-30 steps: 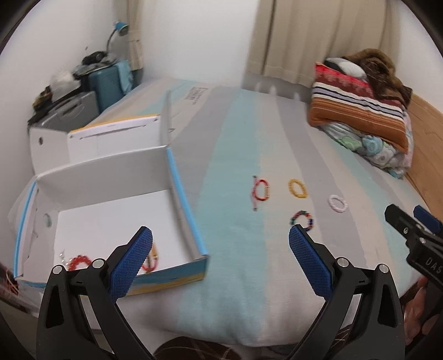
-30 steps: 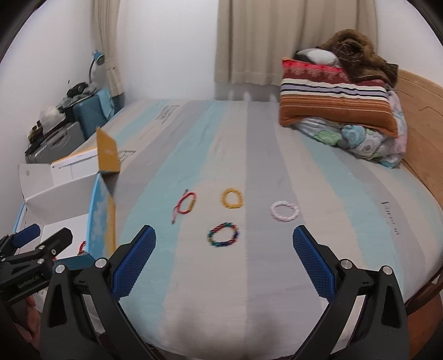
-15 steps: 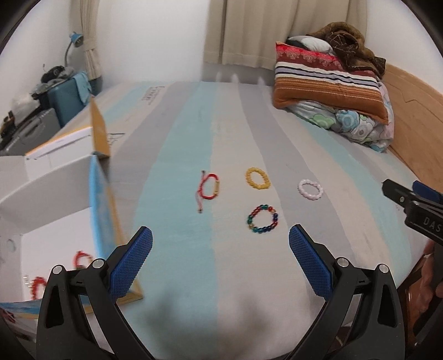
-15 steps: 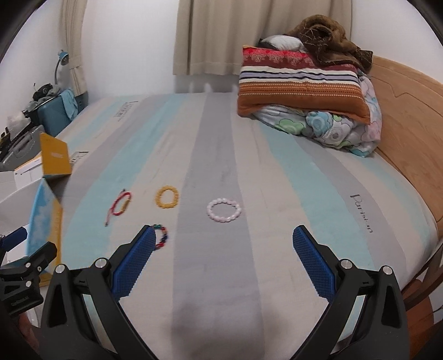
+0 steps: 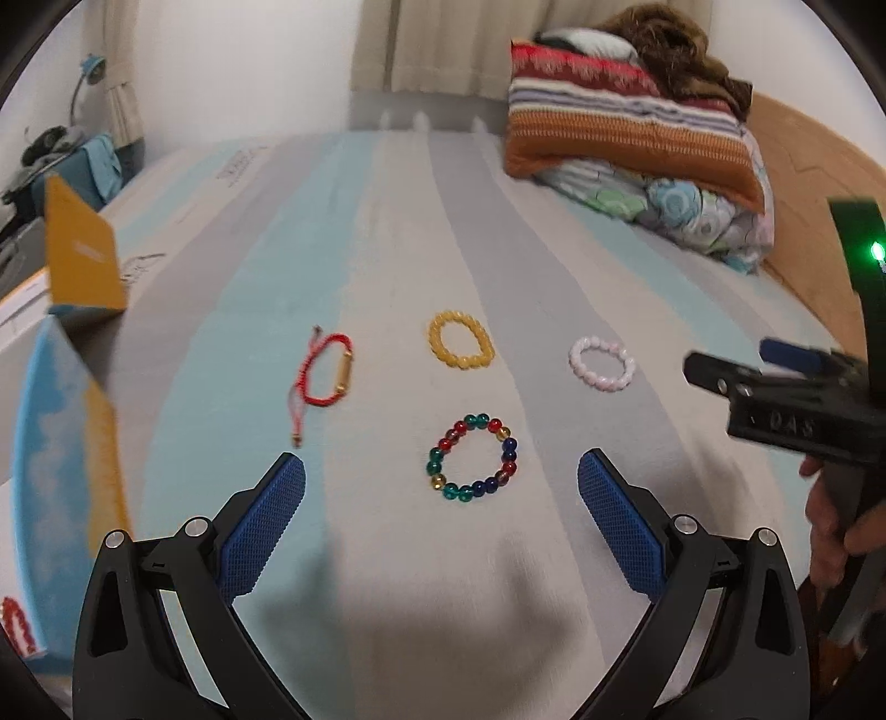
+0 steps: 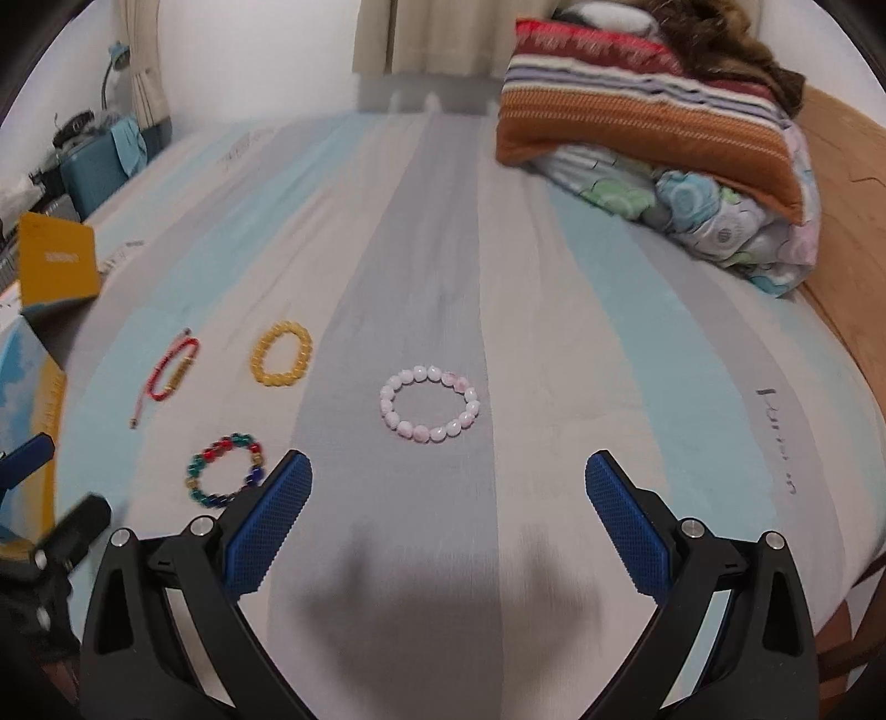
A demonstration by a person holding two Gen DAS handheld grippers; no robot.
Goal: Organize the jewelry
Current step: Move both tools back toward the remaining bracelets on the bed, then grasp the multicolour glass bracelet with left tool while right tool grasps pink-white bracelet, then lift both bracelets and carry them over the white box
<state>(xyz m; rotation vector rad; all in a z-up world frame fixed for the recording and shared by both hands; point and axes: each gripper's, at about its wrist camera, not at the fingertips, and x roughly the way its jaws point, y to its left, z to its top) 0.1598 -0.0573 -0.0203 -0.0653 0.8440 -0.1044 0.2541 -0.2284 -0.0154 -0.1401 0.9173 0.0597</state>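
1. Bed point(image 5: 387, 232): striped cover in pale blue, grey and cream; it carries every loose item listed below. Nothing lies between your grippers and the bracelets.
2. Pillow point(image 5: 626, 133): orange with coloured stripes, at the far right end of the bed, stacked on a floral quilt point(image 5: 698, 216), with a brown blanket point(image 6: 725, 39) heaped on top. Well apart from the jewelry.
3. Box point(image 5: 61, 421): cardboard, blue-and-yellow print, open, at your left edge of the bed. A yellow flap point(image 5: 80, 260) stands up at its far corner. One red beaded piece point(image 5: 16, 623) shows inside it, low in the left wrist view.
4. Red cord bracelet point(image 5: 326, 371): with a gold tube, tail trailing toward you; nearest the box.
5. Yellow bracelet point(image 5: 460, 348): just right of the red cord, apart from it.
6. Multicoloured bracelet point(image 5: 473, 465): lies straight ahead of your left gripper point(image 5: 441, 490), between the lines of its two pads and just beyond the tips.
7. Pink bracelet point(image 6: 429, 403): lies ahead of your right gripper point(image 6: 448, 490), a little left of centre, beyond its tips.
8. Left gripper: spread wide, blue pads point(image 5: 266, 526) holding nothing, above the cover.
9. Right gripper: likewise spread wide and holding nothing; its left finger point(image 6: 268, 523) overlaps the near edge of the multicoloured bracelet in the right wrist view, contact not discernible.
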